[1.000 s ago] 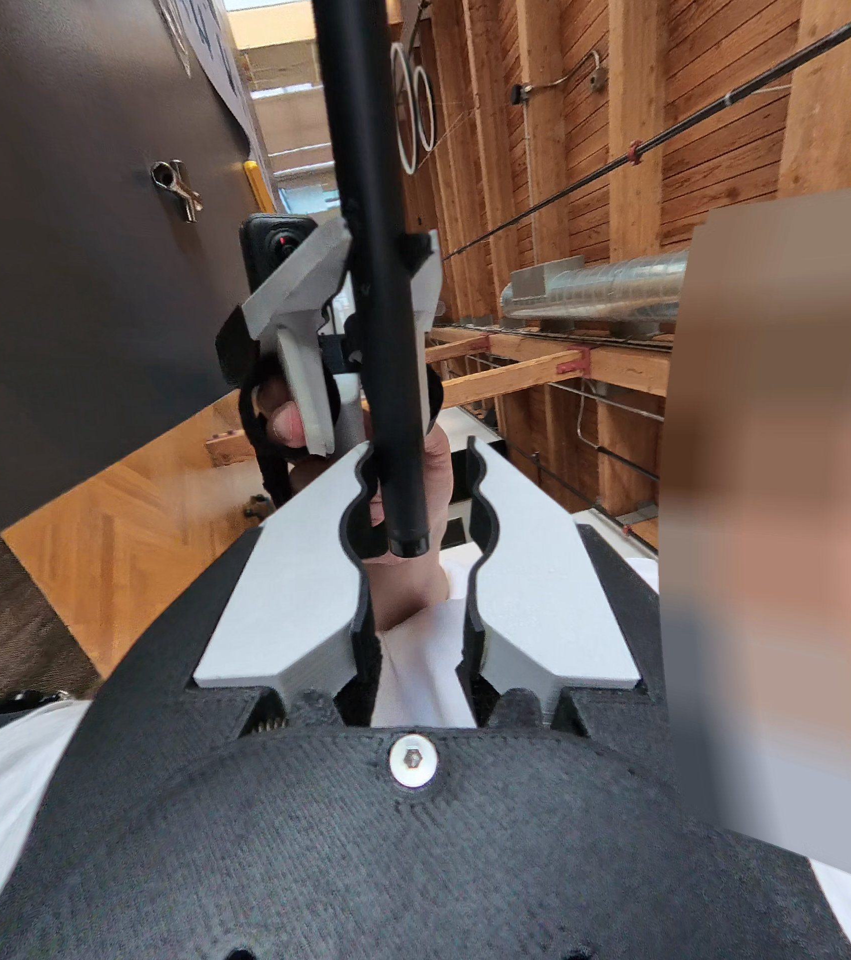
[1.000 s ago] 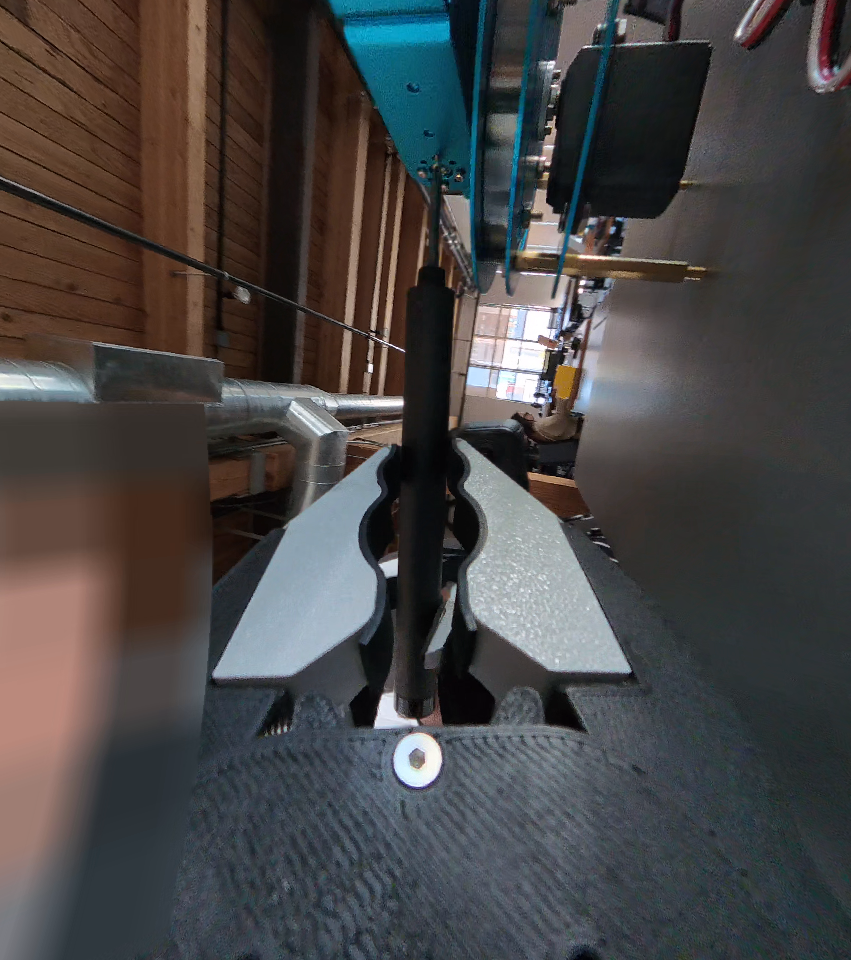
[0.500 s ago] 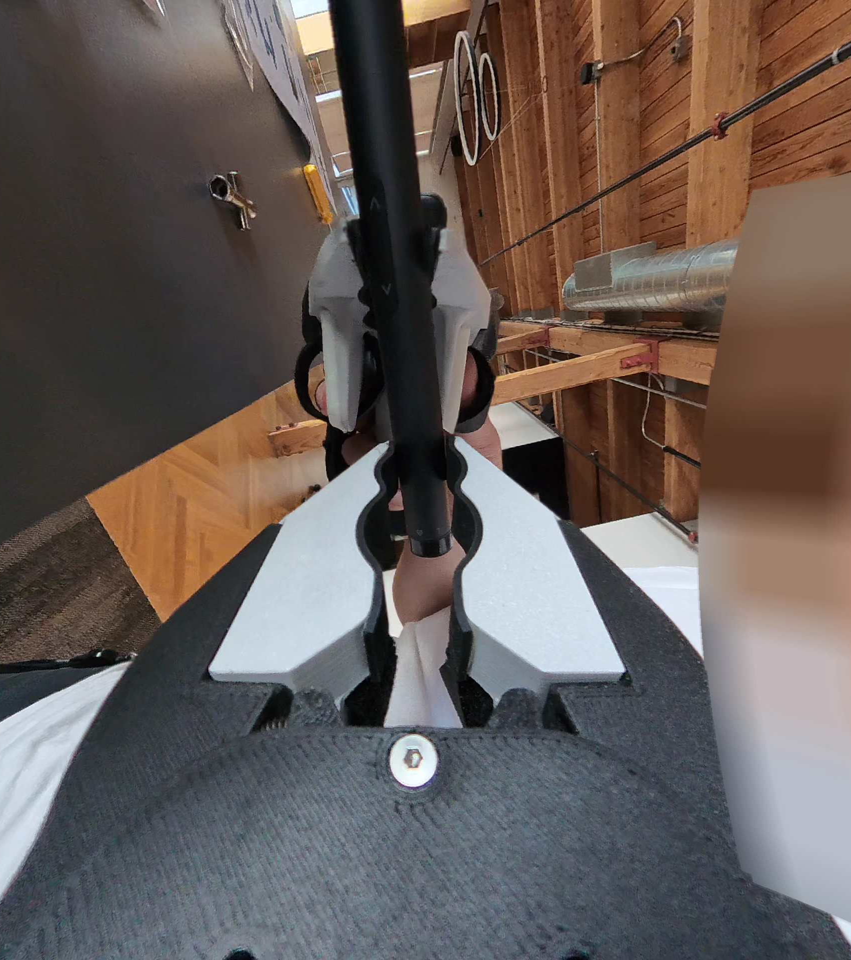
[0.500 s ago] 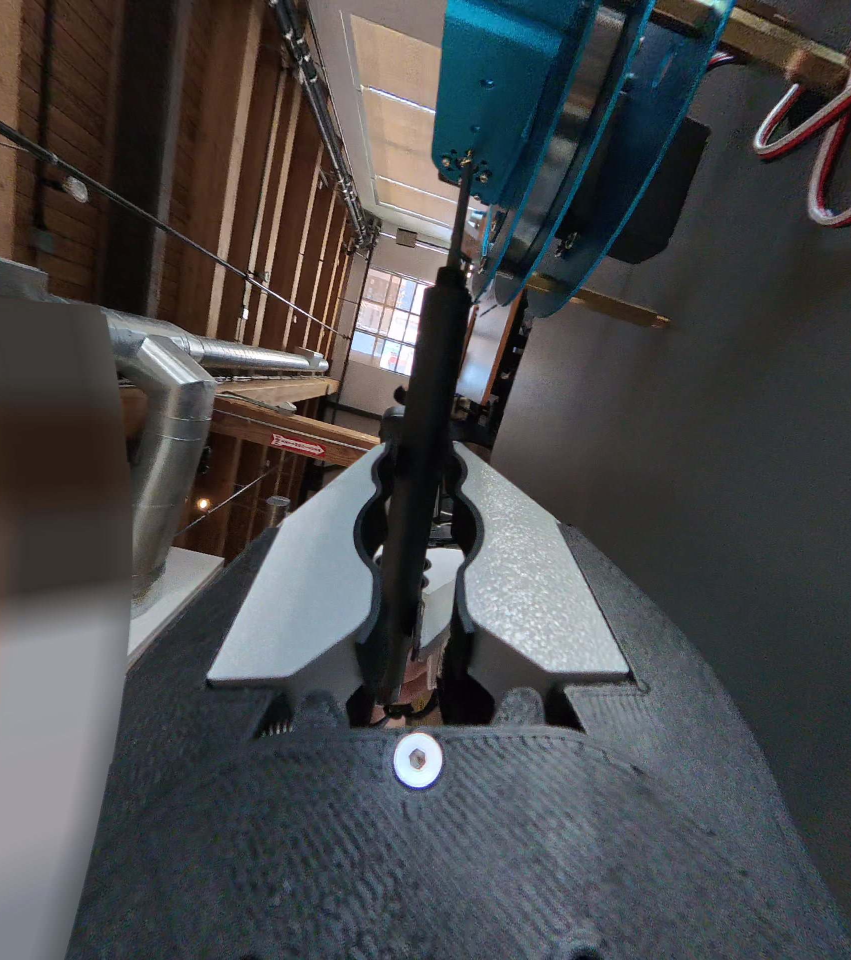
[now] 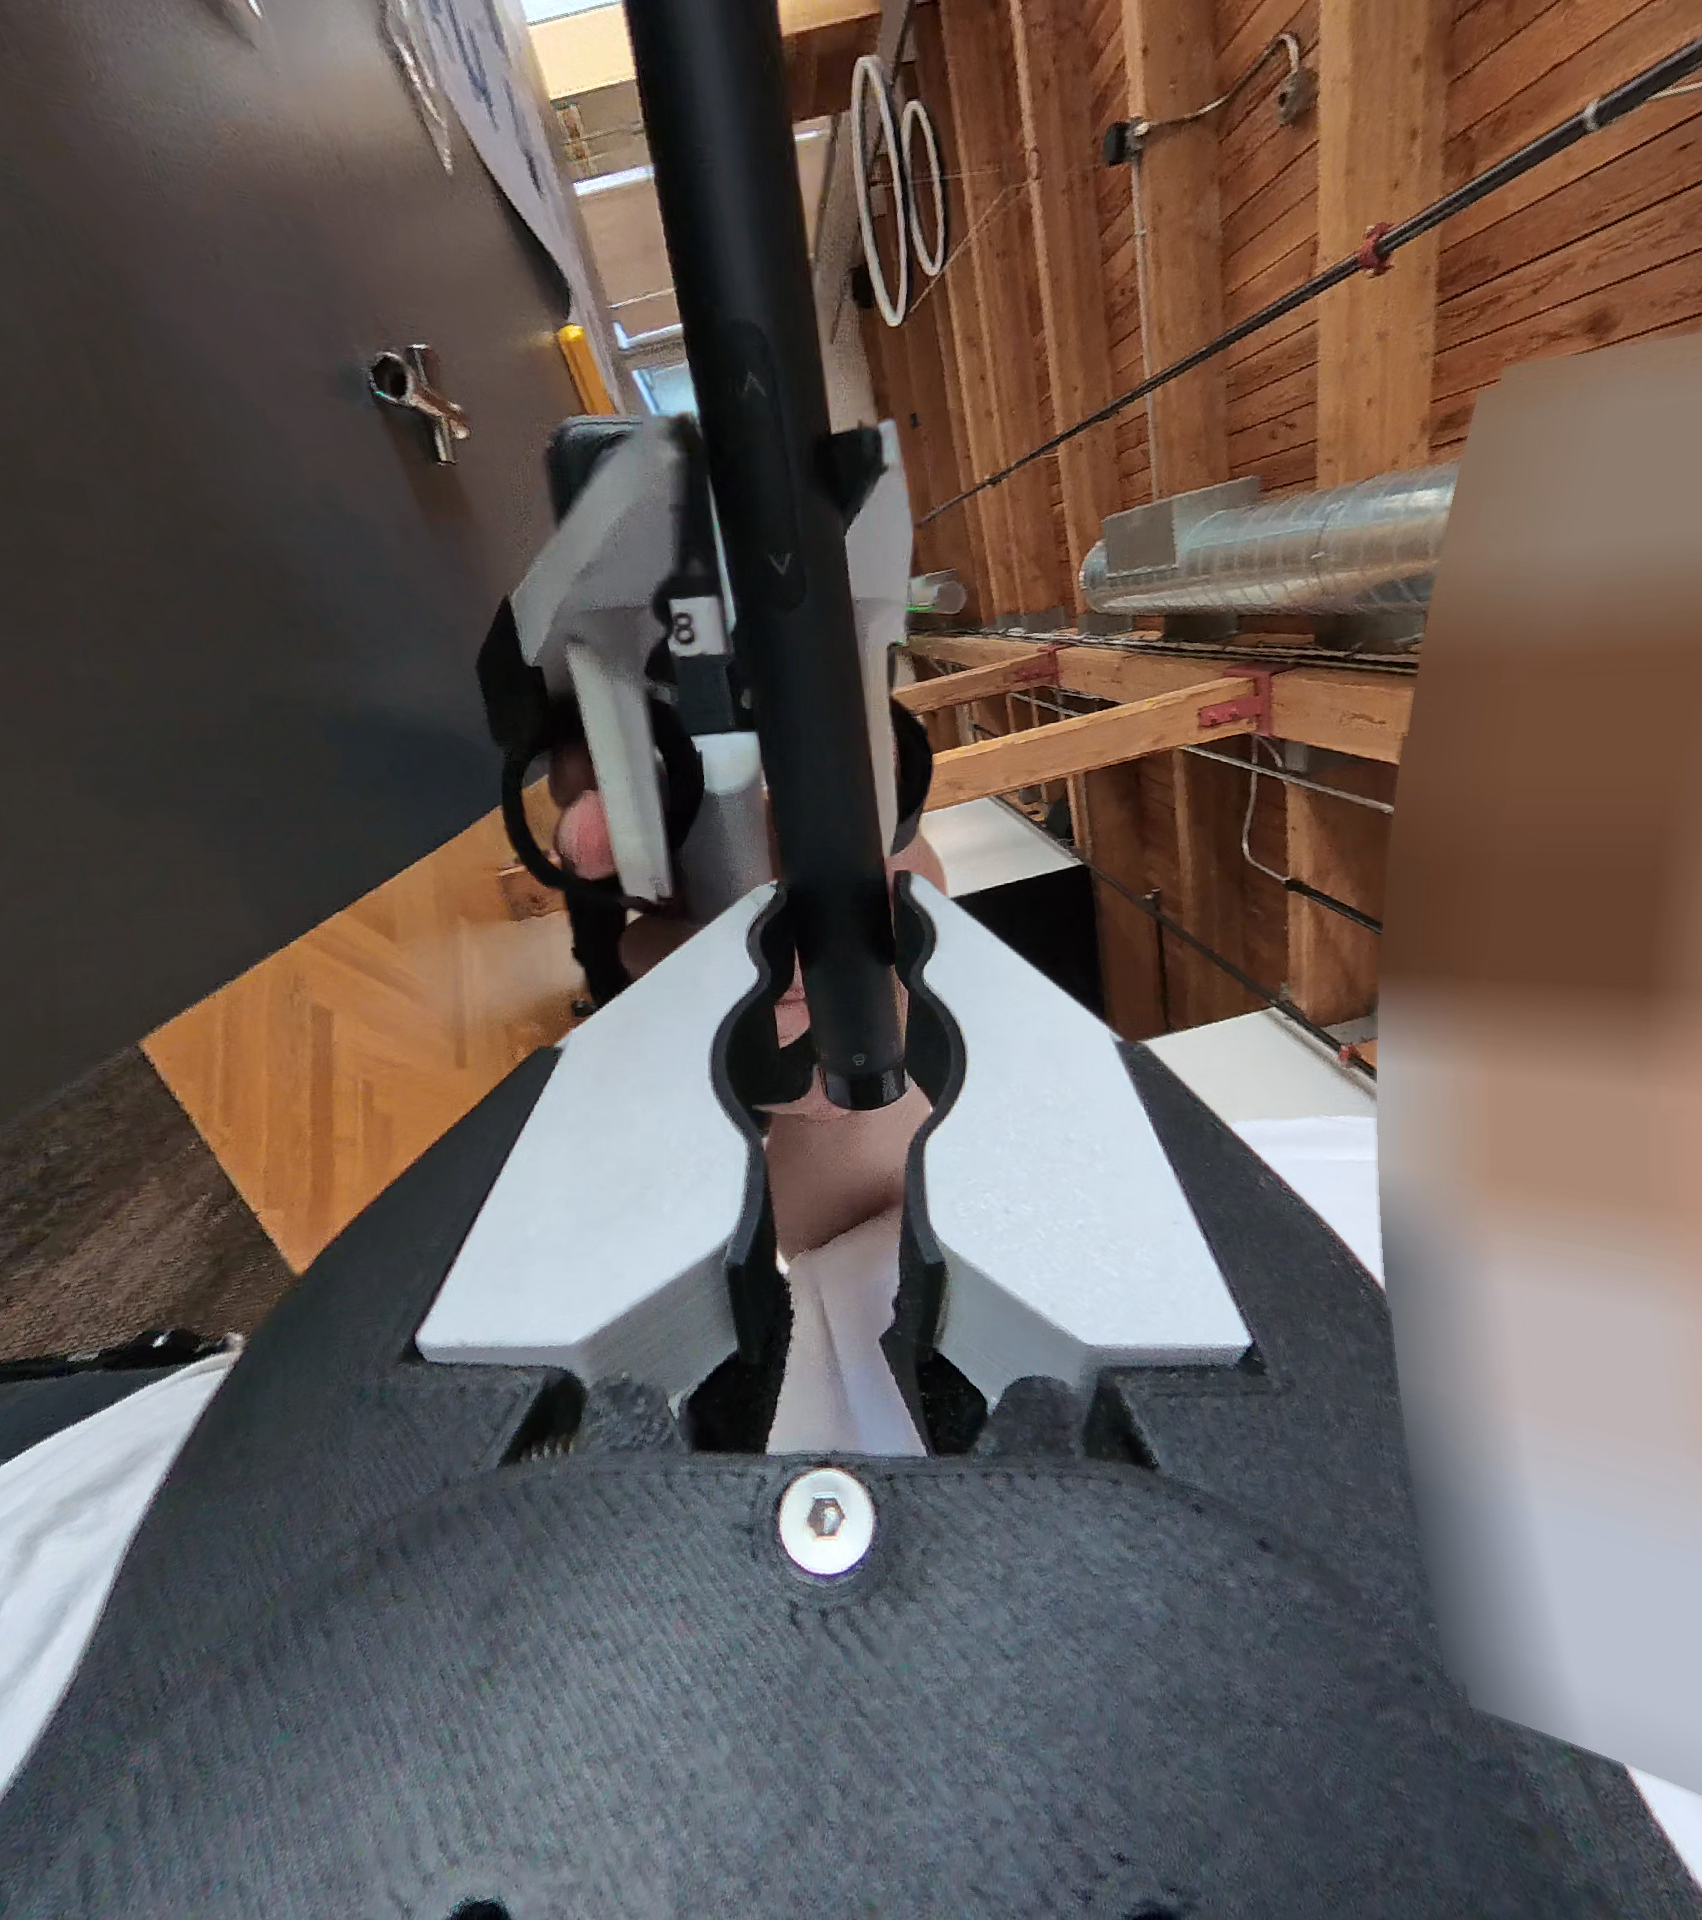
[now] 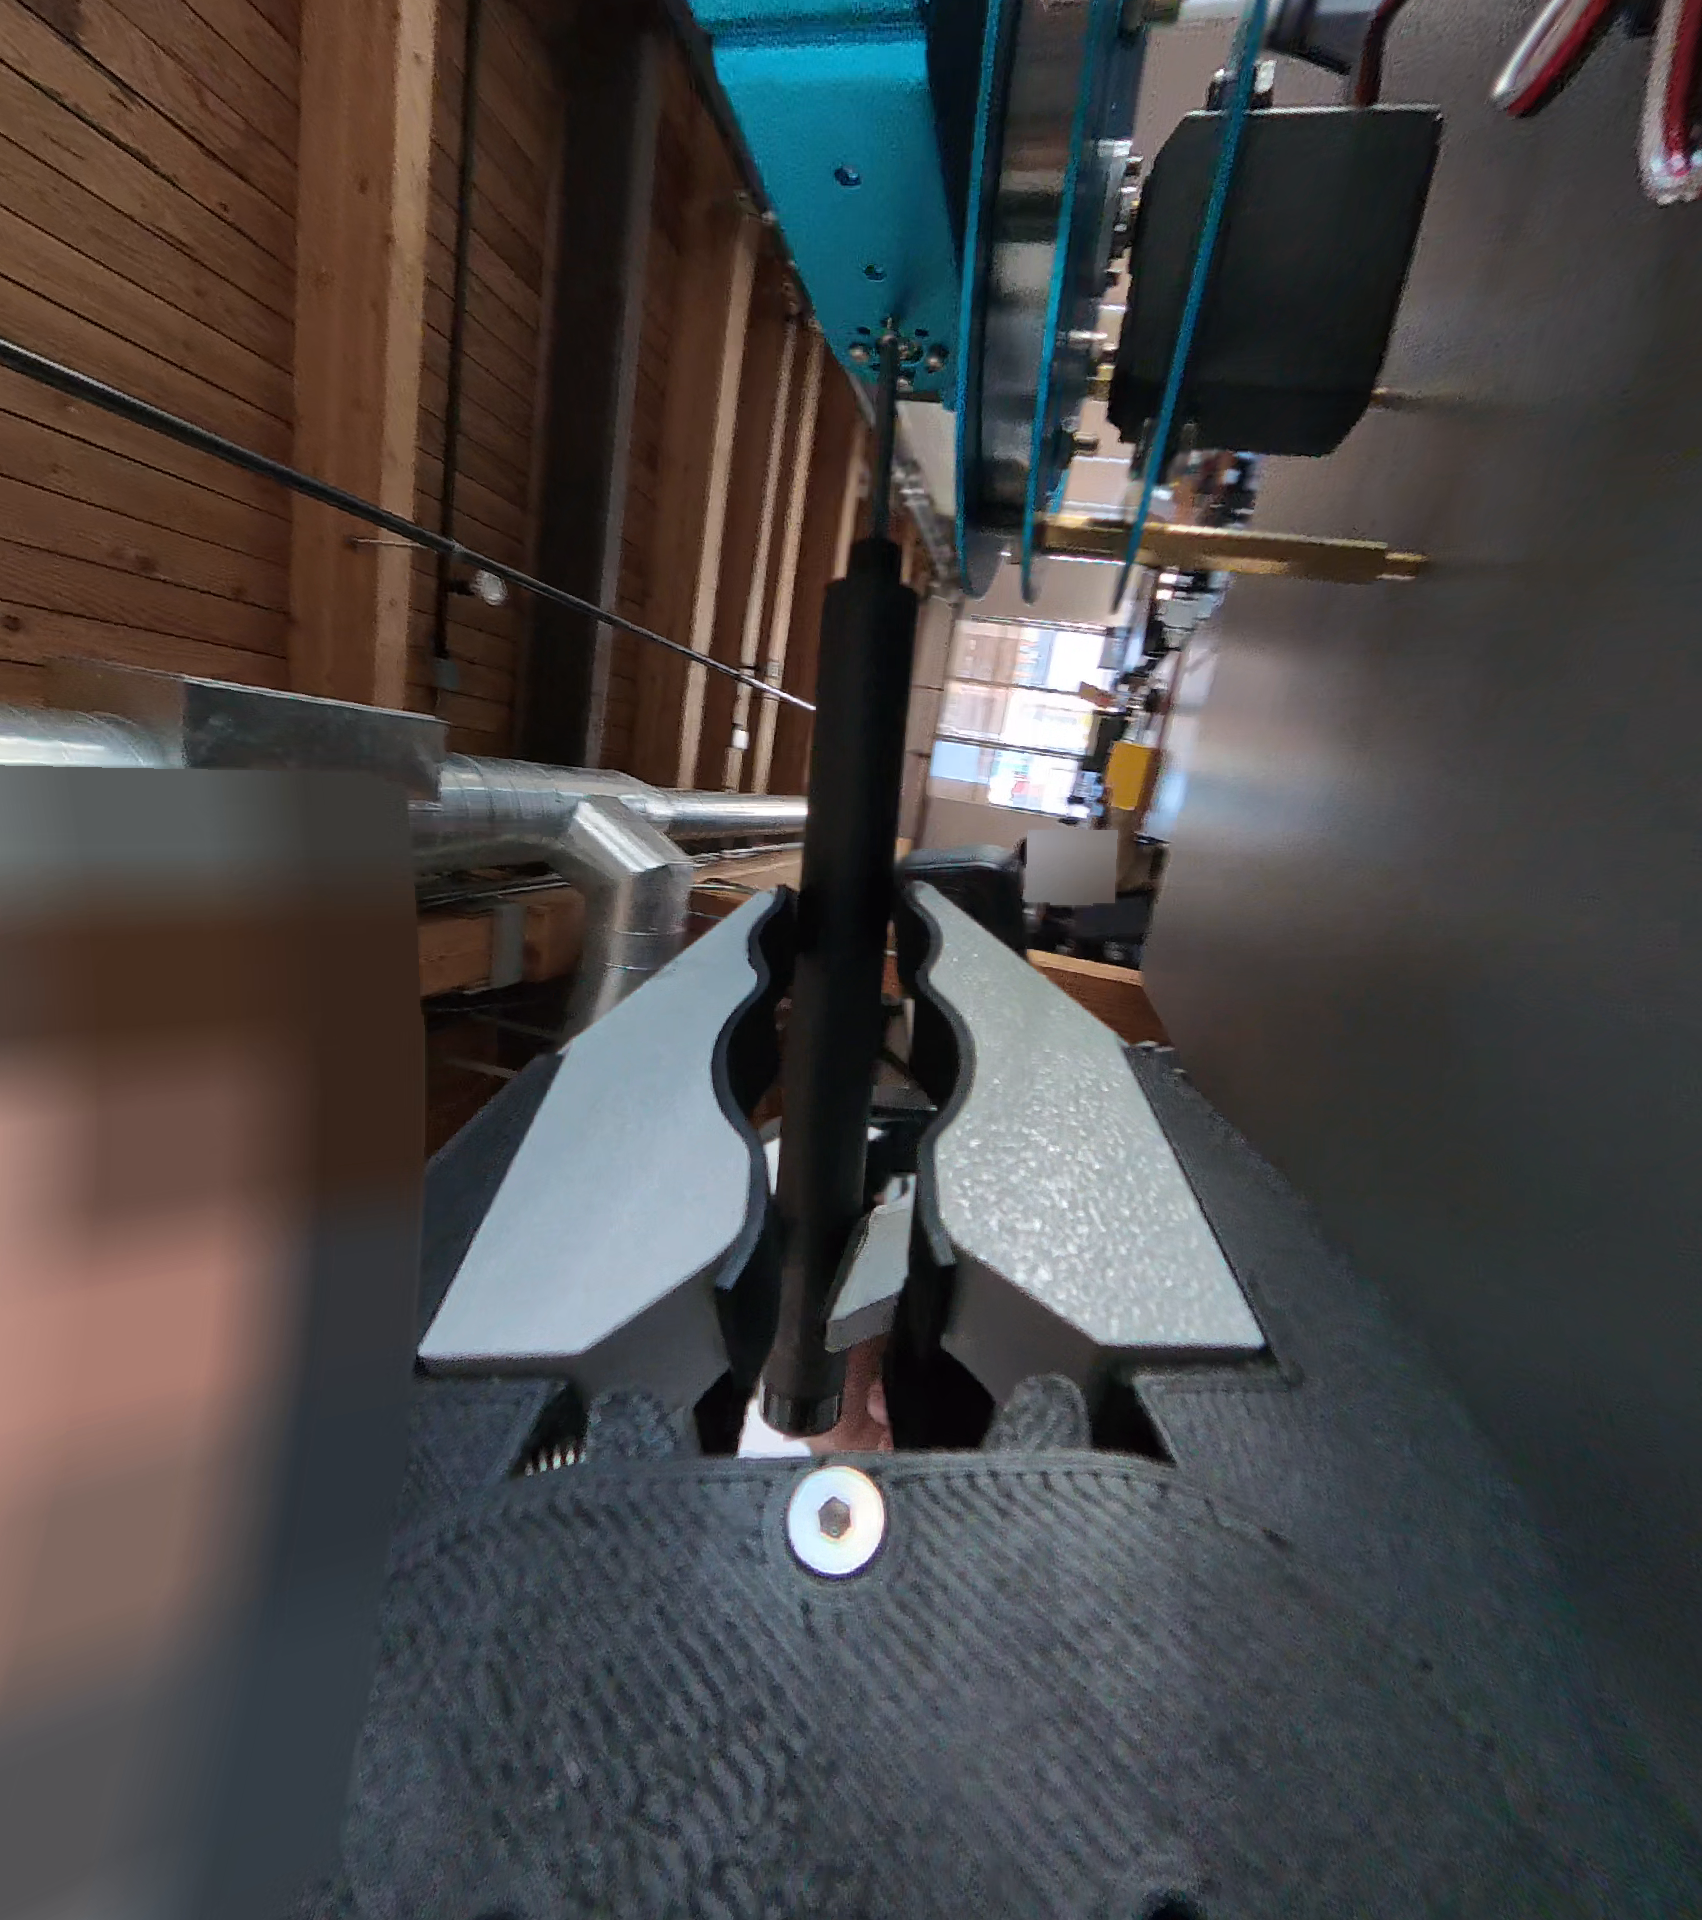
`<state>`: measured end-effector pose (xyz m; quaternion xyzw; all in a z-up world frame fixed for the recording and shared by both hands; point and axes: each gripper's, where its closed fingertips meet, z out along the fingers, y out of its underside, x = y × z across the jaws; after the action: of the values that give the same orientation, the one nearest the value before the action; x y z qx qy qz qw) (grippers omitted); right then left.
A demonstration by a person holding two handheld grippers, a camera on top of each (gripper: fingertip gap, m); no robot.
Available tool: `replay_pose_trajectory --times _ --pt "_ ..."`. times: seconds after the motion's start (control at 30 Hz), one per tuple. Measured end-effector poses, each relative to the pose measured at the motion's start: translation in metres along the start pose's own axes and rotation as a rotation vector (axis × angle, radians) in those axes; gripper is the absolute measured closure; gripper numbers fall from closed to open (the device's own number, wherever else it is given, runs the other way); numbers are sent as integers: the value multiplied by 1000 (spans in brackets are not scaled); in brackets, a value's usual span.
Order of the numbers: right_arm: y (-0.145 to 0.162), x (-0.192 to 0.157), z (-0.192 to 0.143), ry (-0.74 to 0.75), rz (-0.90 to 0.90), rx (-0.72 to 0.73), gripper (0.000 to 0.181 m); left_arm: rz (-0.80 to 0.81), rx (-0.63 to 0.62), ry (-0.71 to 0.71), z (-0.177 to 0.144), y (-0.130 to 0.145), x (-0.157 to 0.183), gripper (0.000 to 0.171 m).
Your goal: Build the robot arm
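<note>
A black pen-shaped screwdriver runs up the middle of the left wrist view. My left gripper is shut on its lower end, which sits in the notches between the white fingers. My right gripper grips the same tool higher up, held by a hand. In the right wrist view my right gripper is shut on the screwdriver. Its thin bit meets a screw hole in a teal block. One left finger shows behind the tool.
A dark grey board with a metal fitting stands at the left. Beside the teal block are clear blue plates, a black box, a brass standoff and red-white wires. A wooden wall and a metal duct lie behind. My right fingertips sit around 8 cm from my left ones.
My left gripper's jaws have narrowed from wide apart onto the screwdriver's lower end. Both views swung aside and back. The bit has stayed at the teal block.
</note>
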<state>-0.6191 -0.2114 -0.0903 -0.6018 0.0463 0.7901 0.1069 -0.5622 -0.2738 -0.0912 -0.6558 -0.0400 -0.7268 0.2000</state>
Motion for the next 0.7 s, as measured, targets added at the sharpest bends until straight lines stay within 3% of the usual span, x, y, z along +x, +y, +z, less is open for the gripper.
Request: replay_pose_trajectory --times 0.07,0.27,0.53,0.6,0.7 --pt "-1 8 -1 112 -65 -20 150 7 -3 -40 -1 0 -3 155" --pt "-5 4 -2 279 -280 -99 163 31 1 -100 -2 -1 -4 154" --pt "-7 0 -3 25 34 -17 166 24 14 -10 0 -2 2 143" --pt "-7 -2 -2 -3 38 -16 166 6 19 9 -1 -3 0 155" --pt "-7 0 -1 18 -2 -38 165 -4 18 -4 -2 -3 -1 155"
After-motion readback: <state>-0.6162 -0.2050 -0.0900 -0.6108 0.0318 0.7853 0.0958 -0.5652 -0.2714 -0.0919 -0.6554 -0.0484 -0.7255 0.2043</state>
